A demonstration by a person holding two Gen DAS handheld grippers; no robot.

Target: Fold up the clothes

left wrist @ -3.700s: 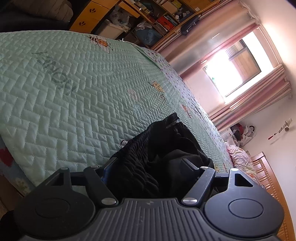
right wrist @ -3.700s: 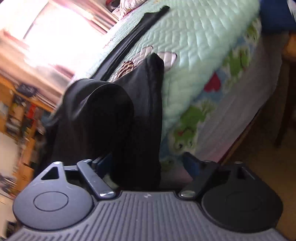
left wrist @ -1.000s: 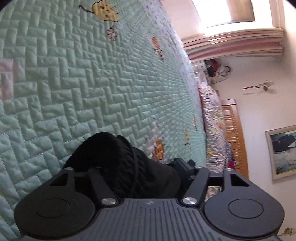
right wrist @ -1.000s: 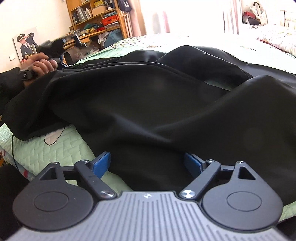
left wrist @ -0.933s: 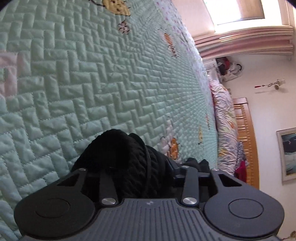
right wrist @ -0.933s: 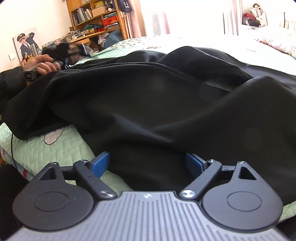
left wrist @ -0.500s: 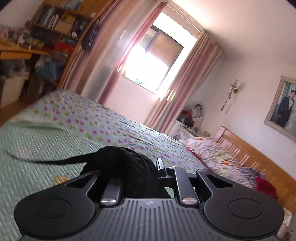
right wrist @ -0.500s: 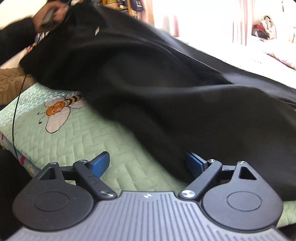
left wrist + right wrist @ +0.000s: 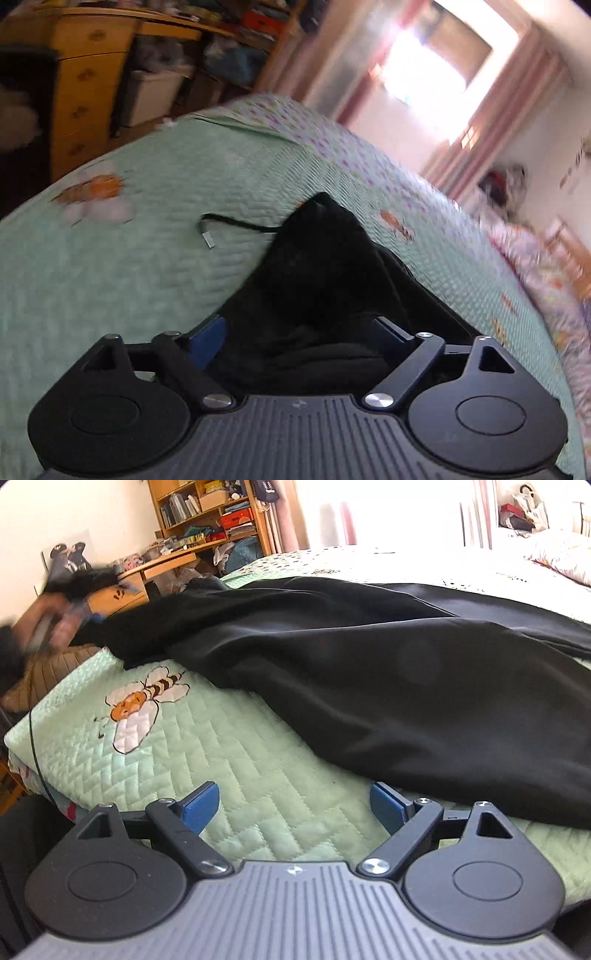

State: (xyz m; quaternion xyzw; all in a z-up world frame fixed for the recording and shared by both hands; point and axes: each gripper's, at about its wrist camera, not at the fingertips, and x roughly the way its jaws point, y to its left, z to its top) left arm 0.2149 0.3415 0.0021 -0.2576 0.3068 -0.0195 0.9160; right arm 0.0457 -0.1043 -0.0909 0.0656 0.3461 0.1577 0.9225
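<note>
A black garment (image 9: 369, 664) lies spread across the green quilted bed (image 9: 229, 760), its gathered end (image 9: 317, 266) in a heap in the left wrist view. A thin black drawstring (image 9: 236, 223) trails from that end onto the quilt. My left gripper (image 9: 299, 328) hovers over the heap. Its jaws are opening, with the black cloth lying loosely between the blue pads (image 9: 207, 338), not pressed. My right gripper (image 9: 295, 801) stands open just above bare quilt. Its right pad (image 9: 386, 806) sits at the garment's near edge.
A bee picture (image 9: 144, 705) is stitched on the quilt near the bed's corner. A person's blurred hand (image 9: 55, 627) shows at the far left. Wooden drawers (image 9: 77, 92), cluttered shelves (image 9: 214, 513), a bright window (image 9: 436, 66) and a floral pillow (image 9: 561, 554) surround the bed.
The left gripper, shut on the bunched black cloth before, has swung round and opened, and the cloth now rests on the quilt. The garment slid off the bee corner, clear of the still right gripper.
</note>
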